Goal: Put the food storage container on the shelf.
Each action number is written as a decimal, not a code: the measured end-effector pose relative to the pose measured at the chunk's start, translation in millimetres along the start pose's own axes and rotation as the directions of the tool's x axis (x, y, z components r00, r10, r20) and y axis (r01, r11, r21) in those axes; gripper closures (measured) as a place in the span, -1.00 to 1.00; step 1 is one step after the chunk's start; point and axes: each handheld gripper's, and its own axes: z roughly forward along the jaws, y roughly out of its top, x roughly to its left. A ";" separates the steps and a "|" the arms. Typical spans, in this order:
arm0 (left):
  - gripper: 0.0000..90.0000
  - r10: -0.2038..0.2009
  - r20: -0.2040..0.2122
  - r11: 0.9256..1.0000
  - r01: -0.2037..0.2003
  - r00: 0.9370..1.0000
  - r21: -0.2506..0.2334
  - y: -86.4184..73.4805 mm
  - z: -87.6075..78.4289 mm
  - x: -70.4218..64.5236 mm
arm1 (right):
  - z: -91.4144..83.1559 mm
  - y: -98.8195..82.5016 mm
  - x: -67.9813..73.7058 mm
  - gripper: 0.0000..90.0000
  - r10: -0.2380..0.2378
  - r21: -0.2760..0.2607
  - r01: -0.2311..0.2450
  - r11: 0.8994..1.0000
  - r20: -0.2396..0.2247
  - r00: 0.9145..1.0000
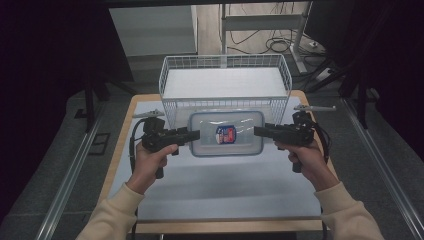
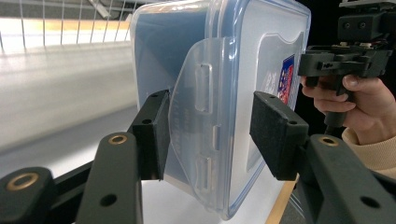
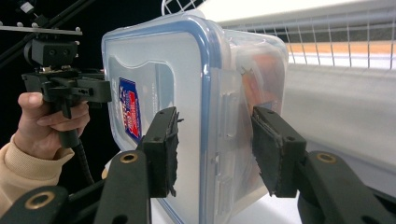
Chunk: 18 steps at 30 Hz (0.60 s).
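Observation:
A clear plastic container [image 1: 227,145] with a blue-rimmed snap lid and a red and blue label [image 1: 226,134] hangs level in front of a wire basket. My left gripper [image 1: 196,135] is shut on its left end. In the left gripper view the pads [image 2: 275,135] clamp the container [image 2: 224,56] above and below its side latch, my left gripper [image 2: 210,130] pointing along it. My right gripper [image 1: 257,131] is shut on the right end. In the right gripper view my right gripper [image 3: 215,144] squeezes the lid and base of the container [image 3: 163,70].
A white wire basket [image 1: 225,60] stands at the back of the table, right behind the container. A white mat [image 1: 225,185] covers the wooden tabletop. Dark frames and cables lie on the floor beyond the table.

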 end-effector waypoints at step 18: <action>0.09 0.054 -0.008 0.998 -0.054 0.999 -0.025 43.6 -1.5 -7.2 | -6.4 37.5 1.7 0.16 -0.020 -0.036 0.020 0.999 -0.004 1.000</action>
